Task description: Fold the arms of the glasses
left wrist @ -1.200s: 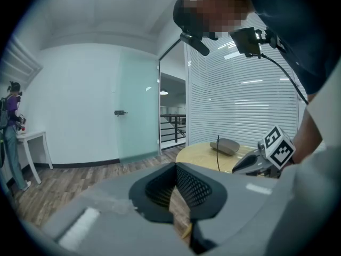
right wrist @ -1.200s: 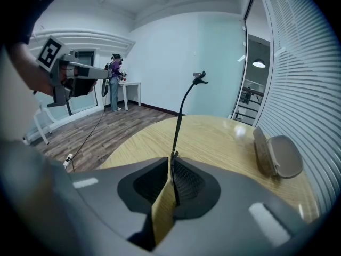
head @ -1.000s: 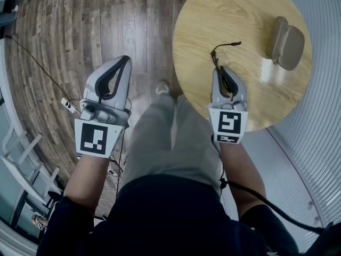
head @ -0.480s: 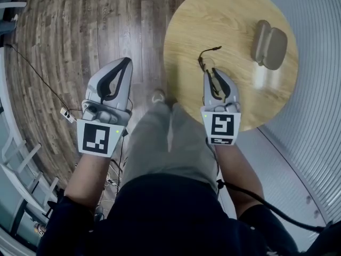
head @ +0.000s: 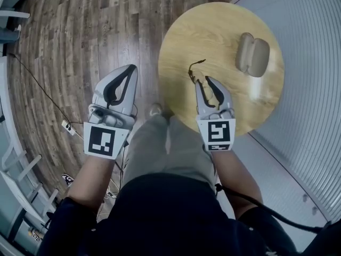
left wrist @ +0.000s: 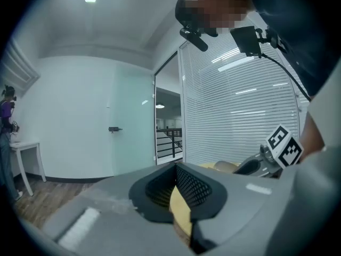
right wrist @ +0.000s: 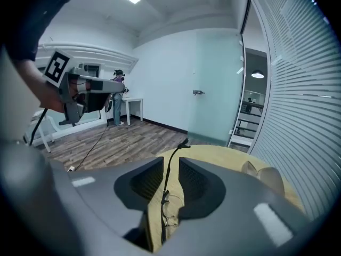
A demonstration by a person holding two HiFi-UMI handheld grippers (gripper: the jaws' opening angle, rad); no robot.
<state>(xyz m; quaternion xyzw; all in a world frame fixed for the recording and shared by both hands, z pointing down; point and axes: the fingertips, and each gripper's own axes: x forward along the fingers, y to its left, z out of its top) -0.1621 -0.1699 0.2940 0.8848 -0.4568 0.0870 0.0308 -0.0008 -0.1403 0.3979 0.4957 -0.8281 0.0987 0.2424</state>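
Loosening around the thin black-framed glasses (head: 191,71) on the round wooden worktop (head: 224,36), the right gripper's (head: 203,80) fingers have just been opening; the left gripper's (head: 129,68) fingers are closed, empty. Lift straight, avoiding snags.

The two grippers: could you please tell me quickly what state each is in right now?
Left gripper: closed, empty.
Right gripper: open, jaws have just been opening; the thin black-framed glasses show in the gap, ungripped.
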